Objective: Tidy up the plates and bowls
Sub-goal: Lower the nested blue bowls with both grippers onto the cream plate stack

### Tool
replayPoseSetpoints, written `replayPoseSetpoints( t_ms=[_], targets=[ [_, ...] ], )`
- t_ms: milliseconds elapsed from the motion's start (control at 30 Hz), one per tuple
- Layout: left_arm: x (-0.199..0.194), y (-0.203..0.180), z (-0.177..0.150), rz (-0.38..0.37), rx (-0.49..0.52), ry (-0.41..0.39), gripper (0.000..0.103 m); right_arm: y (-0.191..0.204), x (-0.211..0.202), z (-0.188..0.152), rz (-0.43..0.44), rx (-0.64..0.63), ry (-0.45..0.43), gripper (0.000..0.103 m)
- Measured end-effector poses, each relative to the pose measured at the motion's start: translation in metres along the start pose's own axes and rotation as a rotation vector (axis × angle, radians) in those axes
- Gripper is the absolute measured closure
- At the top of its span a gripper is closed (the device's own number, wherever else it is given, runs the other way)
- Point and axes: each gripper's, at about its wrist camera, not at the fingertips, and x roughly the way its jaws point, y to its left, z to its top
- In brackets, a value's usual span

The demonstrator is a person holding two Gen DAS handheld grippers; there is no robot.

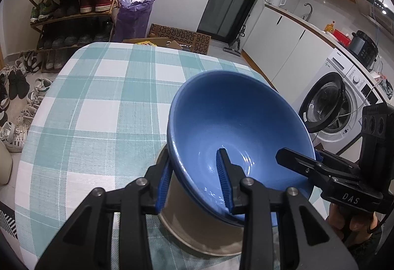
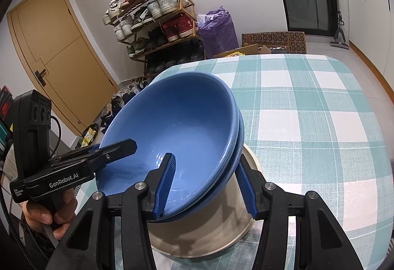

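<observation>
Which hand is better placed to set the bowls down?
Right, narrowly: the right tool visibly clamps both bowls, with bare table beside it. The left tool grips the opposite rim, so both probably share.

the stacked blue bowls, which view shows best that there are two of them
The right wrist view. There the blue bowls show two separate rims, one nested under the other, along their right edge. In the left wrist view the blue bowls mostly read as a single bowl, with only a sliver of the lower one showing near the bottom.
</observation>
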Motion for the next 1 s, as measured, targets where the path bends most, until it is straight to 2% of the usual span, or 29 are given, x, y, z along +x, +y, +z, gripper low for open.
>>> replayPoseSetpoints(
  t_ms=[1000],
  targets=[
    [0.013,-0.002,0.008,0.007,0.017,0.014,0.068,-0.017,0.016,0.005,-0.001,0.047,0.027,0.052]
  ],
)
